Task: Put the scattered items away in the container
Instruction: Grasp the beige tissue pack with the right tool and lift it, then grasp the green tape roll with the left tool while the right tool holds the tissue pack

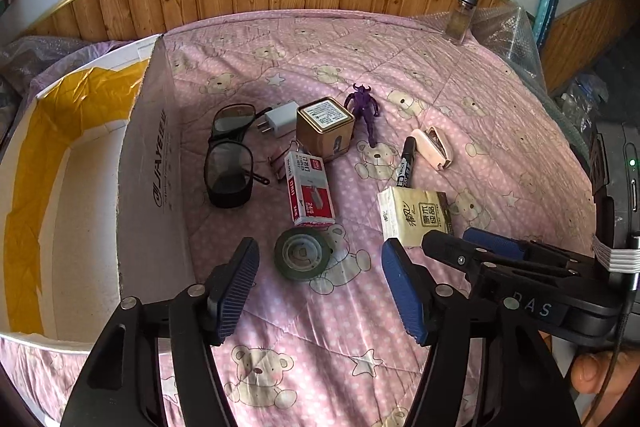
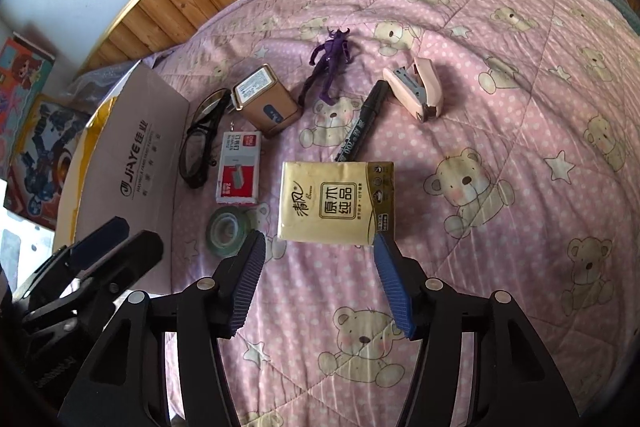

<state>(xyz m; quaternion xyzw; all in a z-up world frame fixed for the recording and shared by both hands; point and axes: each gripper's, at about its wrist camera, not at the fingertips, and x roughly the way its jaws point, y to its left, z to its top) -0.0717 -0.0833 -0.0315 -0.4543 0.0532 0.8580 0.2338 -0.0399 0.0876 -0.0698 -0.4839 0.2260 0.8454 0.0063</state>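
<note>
**Two grippers hover, both wide apart, over a bed full of clutter**

Ten-odd loose items lie on the pink bear-print quilt (image 2: 520, 75), and nothing is held. The left gripper (image 1: 320, 287) hangs with its blue pads spread wide, and the roll of tape (image 1: 303, 255) sits right between them on the quilt below. Over on the other side, the right gripper (image 2: 318, 279) is just as open, fingers apart, the tissue pack (image 2: 336, 205) lying just ahead of its tips.

Beyond the tape lies the staple box (image 1: 308, 189), with the glasses (image 1: 230, 155) to its left, close to the cardboard box (image 1: 148, 163). That box stands open at the left edge of the quilt, yellow tape lining its inner walls, nothing visible inside from this angle. Behind the staples: a small gold tin (image 1: 326, 127) and a white charger plug (image 1: 280, 119) beside it. The purple figurine (image 2: 330, 65) lies on its back further out. A black marker (image 2: 360, 125) points toward the tissue pack, and the pink stapler (image 2: 416, 91) rests just beside the marker's far end. Far back at the quilt's corner, a glass jar (image 1: 460, 19) stands upright.
</note>
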